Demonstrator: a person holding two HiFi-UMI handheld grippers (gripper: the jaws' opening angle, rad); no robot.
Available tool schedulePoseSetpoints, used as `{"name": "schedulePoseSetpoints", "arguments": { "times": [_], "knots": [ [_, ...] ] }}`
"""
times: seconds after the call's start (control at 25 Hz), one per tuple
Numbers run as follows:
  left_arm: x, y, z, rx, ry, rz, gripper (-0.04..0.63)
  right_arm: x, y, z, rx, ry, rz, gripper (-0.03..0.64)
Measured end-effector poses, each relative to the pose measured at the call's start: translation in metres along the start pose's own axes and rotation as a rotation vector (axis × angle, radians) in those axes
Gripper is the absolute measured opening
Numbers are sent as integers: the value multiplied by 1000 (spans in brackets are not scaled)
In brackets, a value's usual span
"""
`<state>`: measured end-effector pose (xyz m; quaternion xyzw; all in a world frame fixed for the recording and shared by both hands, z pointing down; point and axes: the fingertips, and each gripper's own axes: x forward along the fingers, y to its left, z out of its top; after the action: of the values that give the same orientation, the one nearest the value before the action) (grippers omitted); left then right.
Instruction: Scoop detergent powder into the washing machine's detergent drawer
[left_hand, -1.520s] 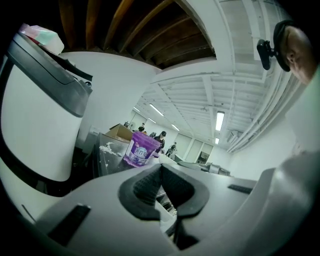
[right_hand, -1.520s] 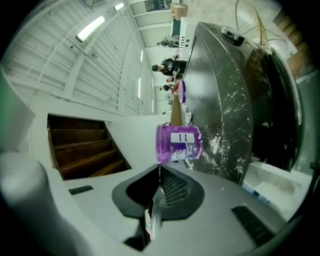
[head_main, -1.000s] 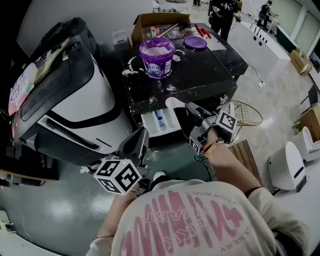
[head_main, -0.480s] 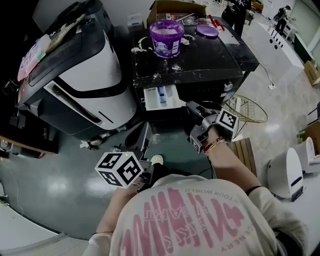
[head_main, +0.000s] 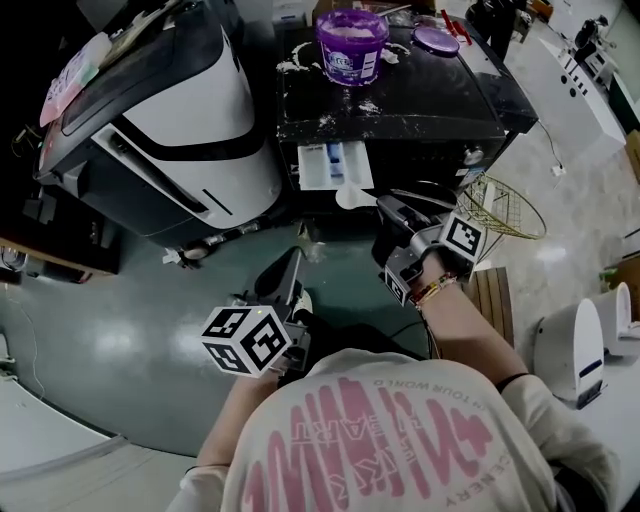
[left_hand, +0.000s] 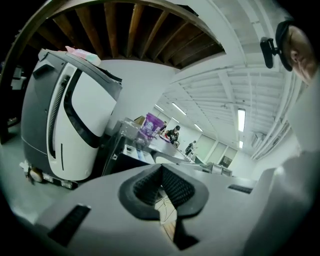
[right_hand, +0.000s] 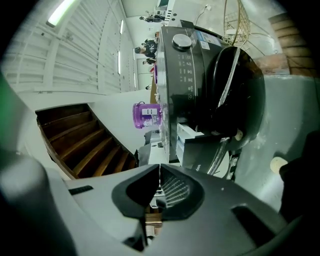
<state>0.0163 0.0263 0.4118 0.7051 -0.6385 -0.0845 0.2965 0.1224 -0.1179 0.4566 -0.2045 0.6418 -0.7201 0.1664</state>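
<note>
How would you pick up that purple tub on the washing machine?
Probably by its rim, coming from above: the purple tub stands upright and open on the washing machine, so one finger can go inside the wall and one outside.

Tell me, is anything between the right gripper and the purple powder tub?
Nothing covers the purple tub; its lid lies beside it. But the right gripper is low in front of the washing machine, so the pulled-out drawer and the machine's top edge lie between them. It likely must rise first.
</note>
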Motion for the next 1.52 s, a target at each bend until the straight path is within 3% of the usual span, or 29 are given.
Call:
{"name": "schedulePoseSetpoints", "arguments": {
  "times": [0.6, 0.72, 1.16, 1.52],
  "knots": [
    [60, 65, 76, 30, 47, -114, 2, 78, 9, 22, -94, -126, -92, 3],
    [77, 84, 86, 62, 95, -121, 2, 91, 9, 26, -141, -149, -120, 3],
    [105, 123, 111, 89, 147, -204, 2, 114, -3, 15, -296, -216, -229, 3],
    [113, 134, 132, 109, 142, -275, 2, 115, -13, 3, -446, -238, -354, 3]
  ]
}}
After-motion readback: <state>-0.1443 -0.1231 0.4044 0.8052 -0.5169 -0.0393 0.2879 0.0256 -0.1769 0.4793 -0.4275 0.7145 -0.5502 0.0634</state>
